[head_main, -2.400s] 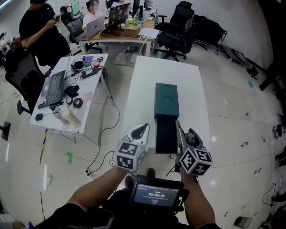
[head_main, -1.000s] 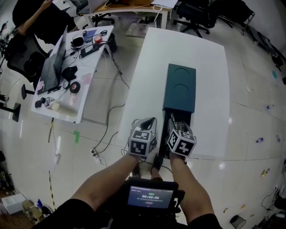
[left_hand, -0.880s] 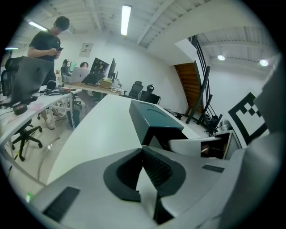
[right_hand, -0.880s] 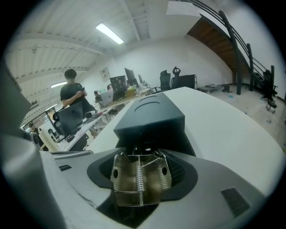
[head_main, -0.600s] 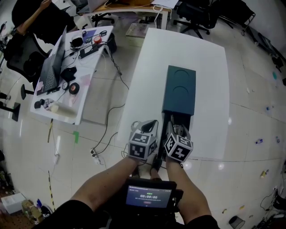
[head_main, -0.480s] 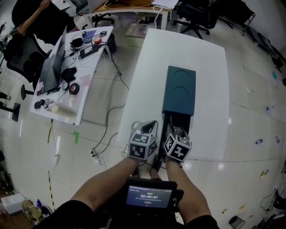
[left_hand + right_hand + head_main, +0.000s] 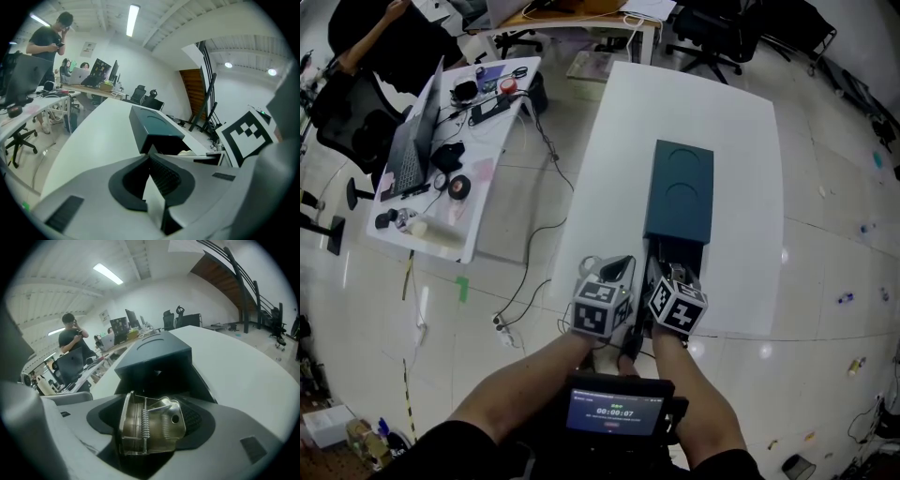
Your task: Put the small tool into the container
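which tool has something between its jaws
The right tool: a shiny metal spring clip sits between its opening jaws. On the left tool the jaws are shut, empty.

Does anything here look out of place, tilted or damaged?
Only the small metal tool: it leans askew between the opening jaws of the right gripper, before the pulled-out drawer of the container. Nothing is spilled or broken.

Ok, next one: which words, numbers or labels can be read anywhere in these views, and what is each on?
"00:00:07": on the small screen at the person's chest, head view.
Other lines on that screen: too small to read.
Marker cubes: black-and-white square patterns only, no letters.
Wall poster, left gripper view: too blurred to read.
Teal box: no print visible.
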Tool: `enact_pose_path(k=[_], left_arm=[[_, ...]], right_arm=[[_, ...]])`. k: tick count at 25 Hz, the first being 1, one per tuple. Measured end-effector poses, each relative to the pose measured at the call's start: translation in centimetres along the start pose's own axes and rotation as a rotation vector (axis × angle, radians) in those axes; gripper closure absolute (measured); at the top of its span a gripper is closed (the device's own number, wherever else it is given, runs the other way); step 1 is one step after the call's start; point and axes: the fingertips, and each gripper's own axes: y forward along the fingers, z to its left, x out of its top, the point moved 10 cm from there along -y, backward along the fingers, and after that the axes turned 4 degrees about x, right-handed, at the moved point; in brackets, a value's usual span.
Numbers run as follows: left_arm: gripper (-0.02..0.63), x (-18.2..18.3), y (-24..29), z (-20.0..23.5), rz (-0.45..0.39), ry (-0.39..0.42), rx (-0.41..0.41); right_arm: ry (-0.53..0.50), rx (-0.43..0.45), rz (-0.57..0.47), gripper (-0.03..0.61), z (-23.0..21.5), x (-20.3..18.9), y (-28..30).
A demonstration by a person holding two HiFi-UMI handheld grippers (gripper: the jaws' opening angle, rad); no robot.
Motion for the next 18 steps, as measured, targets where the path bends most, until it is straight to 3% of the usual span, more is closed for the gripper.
enact_pose_path(k=[13, 15, 16, 18], left_arm=[[0.594, 0.1, -0.9, -0.6, -0.006, -0.007, -0.014], [0.594, 0.0, -1.1, -0.7, -0.012, -0.005, -0.018], [0.594, 0.0, -1.2, -0.7, -0.012, -0.004, -0.019], [0.594, 0.0, -1.3, -0.7, -0.007, -0.003, -0.018]], right_arm=[[-0.035, -0.024, -0.026, 0.249, 0.5, 0.1, -2.1], [-0.03, -0.036, -0.025, 0.271, 0.5, 0.0, -2.7], [-0.023, -0.036, -0.024, 0.318, 0.5, -0.2, -2.8], [-0.014, -0.03, -0.026, 0.319, 0.3, -0.3, -2.8]])
